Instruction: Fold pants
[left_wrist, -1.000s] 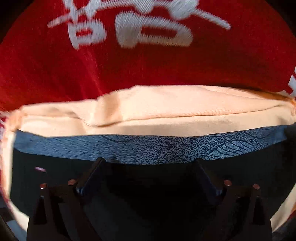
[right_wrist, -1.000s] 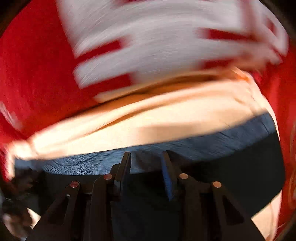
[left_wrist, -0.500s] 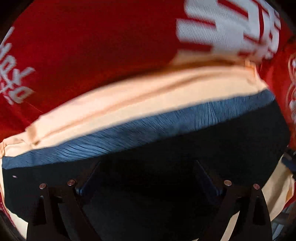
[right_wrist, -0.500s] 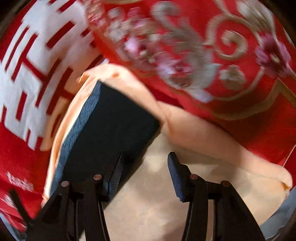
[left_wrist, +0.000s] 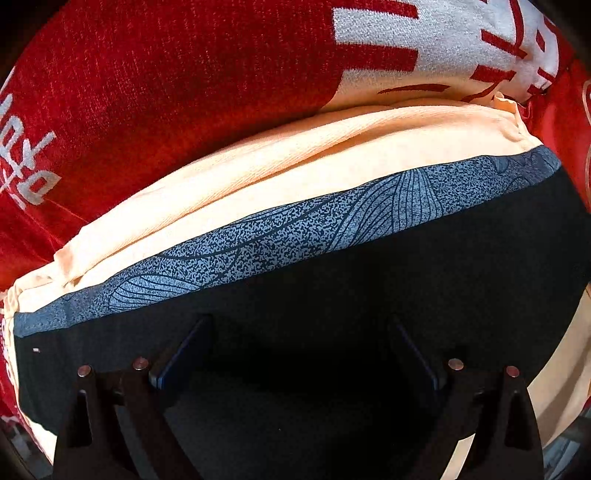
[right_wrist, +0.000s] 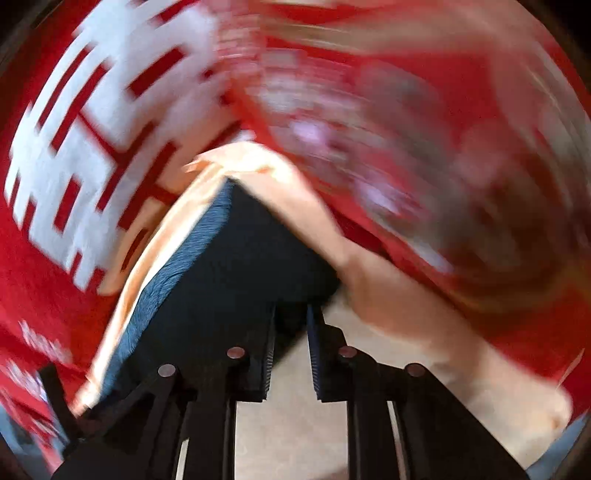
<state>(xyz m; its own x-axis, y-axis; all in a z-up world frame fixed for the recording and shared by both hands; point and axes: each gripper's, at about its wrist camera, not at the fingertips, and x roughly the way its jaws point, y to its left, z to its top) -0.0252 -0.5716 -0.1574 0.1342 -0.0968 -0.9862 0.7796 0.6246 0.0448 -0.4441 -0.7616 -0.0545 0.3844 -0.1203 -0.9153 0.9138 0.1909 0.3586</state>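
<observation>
Peach pants (left_wrist: 332, 158) lie folded on a red cloth, their black waistband (left_wrist: 369, 266) edged by a blue-grey patterned strip (left_wrist: 295, 229). My left gripper (left_wrist: 297, 354) points straight down over the black band, its fingers wide apart and open, with nothing pinched. In the blurred right wrist view the waistband (right_wrist: 236, 266) ends in a corner over the peach fabric (right_wrist: 399, 295). My right gripper (right_wrist: 291, 347) has that corner between its fingers; its jaws are closing on it and only a narrow gap is left.
Under the pants lies a red cloth with large white characters (left_wrist: 166, 92), also seen in the right wrist view (right_wrist: 92, 147). A second red fabric with a pale flower pattern (right_wrist: 443, 147) borders the pants on the right, smeared by motion.
The pants swung round on the red cloth between the first two left frames, then held still. The right gripper's jaws, half open beside the waistband corner, have narrowed onto it.
</observation>
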